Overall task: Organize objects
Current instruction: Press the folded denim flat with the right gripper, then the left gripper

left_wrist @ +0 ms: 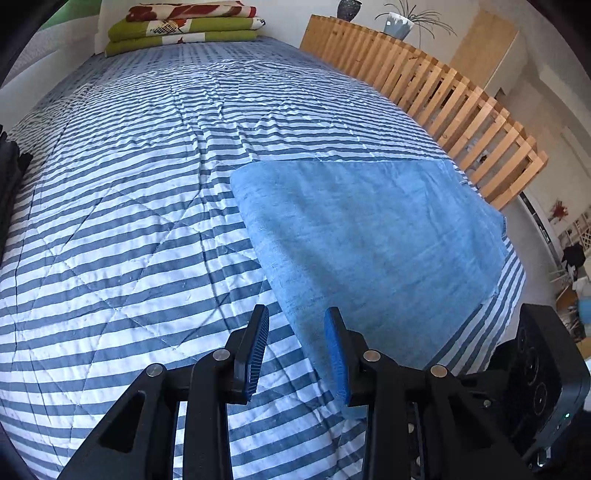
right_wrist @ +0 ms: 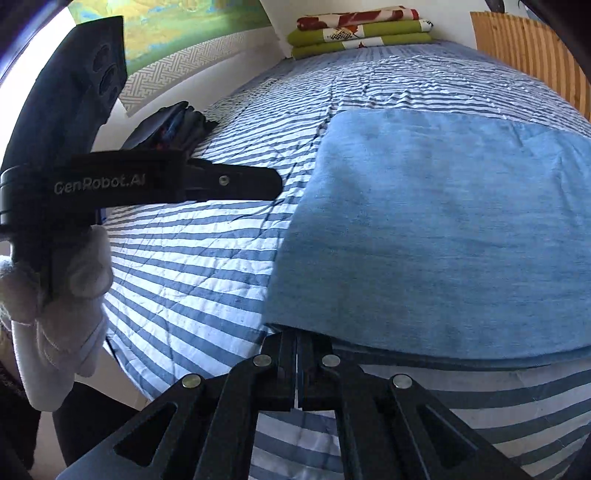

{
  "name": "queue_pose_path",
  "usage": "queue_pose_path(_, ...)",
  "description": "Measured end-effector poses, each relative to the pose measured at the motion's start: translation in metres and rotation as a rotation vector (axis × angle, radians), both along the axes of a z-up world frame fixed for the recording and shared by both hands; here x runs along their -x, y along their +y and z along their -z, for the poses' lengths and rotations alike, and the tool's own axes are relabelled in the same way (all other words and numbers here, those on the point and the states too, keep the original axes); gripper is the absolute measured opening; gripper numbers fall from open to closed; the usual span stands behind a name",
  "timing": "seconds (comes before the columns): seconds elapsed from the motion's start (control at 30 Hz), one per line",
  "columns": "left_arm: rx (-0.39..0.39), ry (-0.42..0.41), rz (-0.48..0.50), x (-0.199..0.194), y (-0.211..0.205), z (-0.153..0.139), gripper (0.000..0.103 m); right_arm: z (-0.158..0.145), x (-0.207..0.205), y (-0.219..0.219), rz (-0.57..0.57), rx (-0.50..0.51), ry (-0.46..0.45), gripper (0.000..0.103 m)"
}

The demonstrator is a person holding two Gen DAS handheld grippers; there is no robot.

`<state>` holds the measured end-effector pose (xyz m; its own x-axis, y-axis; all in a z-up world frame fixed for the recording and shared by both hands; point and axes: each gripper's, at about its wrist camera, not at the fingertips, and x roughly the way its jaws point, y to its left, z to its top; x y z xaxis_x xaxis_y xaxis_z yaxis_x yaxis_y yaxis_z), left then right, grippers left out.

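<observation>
A folded blue towel (left_wrist: 369,236) lies flat on the striped quilt (left_wrist: 129,221), on the bed's right side. My left gripper (left_wrist: 297,332) hovers open over the towel's left edge near its front corner. Its blue pads stand apart and press on nothing. In the right wrist view my right gripper (right_wrist: 297,334) is shut at the near-left corner of the blue towel (right_wrist: 443,229). Its tips are tucked into the fabric's edge and partly hidden. A white-gloved hand (right_wrist: 59,291) holds the left gripper (right_wrist: 273,186) to the left of the towel.
Folded green and red floral blankets (left_wrist: 184,26) are stacked at the head of the bed. A wooden slatted rail (left_wrist: 443,96) runs along the right side. A dark cloth bundle (right_wrist: 173,125) lies at the bed's left edge. The right gripper's body (left_wrist: 546,369) shows at the lower right.
</observation>
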<state>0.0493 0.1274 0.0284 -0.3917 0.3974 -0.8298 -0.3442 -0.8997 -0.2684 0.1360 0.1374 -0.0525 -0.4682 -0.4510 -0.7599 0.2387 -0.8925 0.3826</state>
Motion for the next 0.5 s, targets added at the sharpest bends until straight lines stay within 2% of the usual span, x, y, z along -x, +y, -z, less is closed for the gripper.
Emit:
queue_pose_path(0.13, 0.001, 0.011, 0.026, -0.002, 0.007, 0.004, 0.034, 0.005, -0.006, -0.014, -0.104, 0.015, -0.022, 0.000)
queue_pose_path(0.27, 0.023, 0.027, 0.067, -0.007, 0.025, 0.013, 0.034, 0.003, -0.011, -0.018, -0.144, -0.009, -0.041, 0.000)
queue_pose_path(0.33, 0.058, 0.052, 0.096, -0.012, 0.035, 0.016, 0.034, -0.005, -0.021, -0.007, -0.168, -0.002, -0.041, 0.000)
queue_pose_path(0.43, 0.204, -0.003, 0.150, -0.017, 0.050, 0.046, 0.034, -0.027, -0.035, 0.025, -0.148, 0.019, -0.029, 0.000)
queue_pose_path(0.47, 0.216, -0.009, 0.153, -0.021, 0.049, 0.054, 0.035, -0.034, -0.037, 0.038, -0.124, 0.025, -0.022, 0.000)
queue_pose_path(0.5, 0.188, 0.011, 0.146, -0.025, 0.045, 0.055, 0.035, -0.041, -0.036, 0.052, -0.095, 0.030, -0.013, 0.001)
